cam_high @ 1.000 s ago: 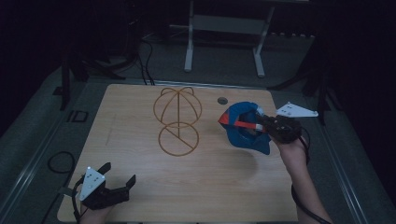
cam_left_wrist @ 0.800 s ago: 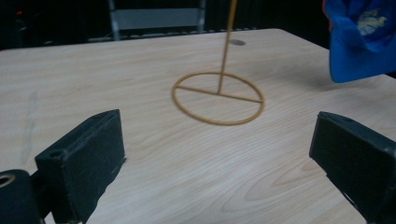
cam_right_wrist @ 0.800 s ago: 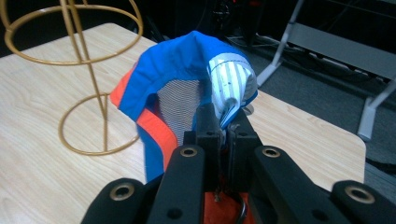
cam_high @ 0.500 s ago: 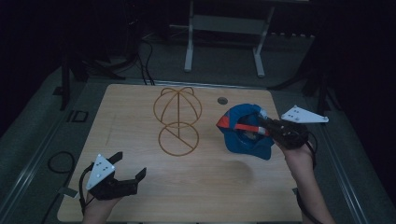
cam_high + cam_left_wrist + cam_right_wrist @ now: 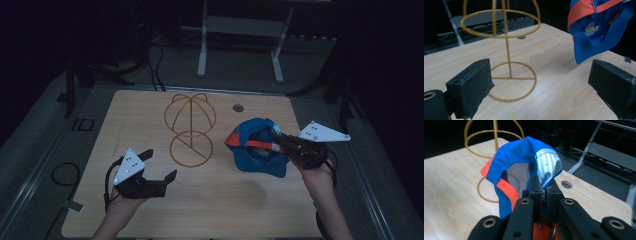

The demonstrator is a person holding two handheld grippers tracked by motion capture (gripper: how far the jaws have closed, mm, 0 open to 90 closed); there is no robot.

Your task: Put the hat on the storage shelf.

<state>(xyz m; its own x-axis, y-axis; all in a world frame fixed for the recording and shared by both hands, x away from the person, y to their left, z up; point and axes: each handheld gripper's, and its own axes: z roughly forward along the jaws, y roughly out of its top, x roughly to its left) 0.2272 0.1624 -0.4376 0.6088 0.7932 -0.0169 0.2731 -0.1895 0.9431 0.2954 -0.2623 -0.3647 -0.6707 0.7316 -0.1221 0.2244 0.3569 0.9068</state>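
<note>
I count one cap (image 5: 257, 150), one wire stand (image 5: 190, 127), and two grippers on the surface (image 5: 150, 105).

The cap is blue with an orange band and brim edge. In the left gripper view it carries a small yellowish emblem (image 5: 592, 28) on the blue cloth; there is lettering in it, but I cannot read it. In the right gripper view I see white mesh lining and a pale striped tag inside the cap (image 5: 529, 162), with no legible writing on either.

My right gripper (image 5: 277, 142) has its fingers (image 5: 535, 186) pressed together on the cap's back edge, with cloth pinched between them. The cap hangs from that grip above the right half of the surface, clear of the wood, with its shadow below. It sits to the right of the stand and apart from it.

My left gripper (image 5: 160, 167) is near the front left of the surface, fingers (image 5: 472, 82) wide apart with nothing between them. Through its gap I see the stand's round base (image 5: 511, 81), its upright rod and the hoop above.

The stand is gold wire, upright near the middle of the surface. One round hole (image 5: 238, 107) is in the surface behind the cap.
</note>
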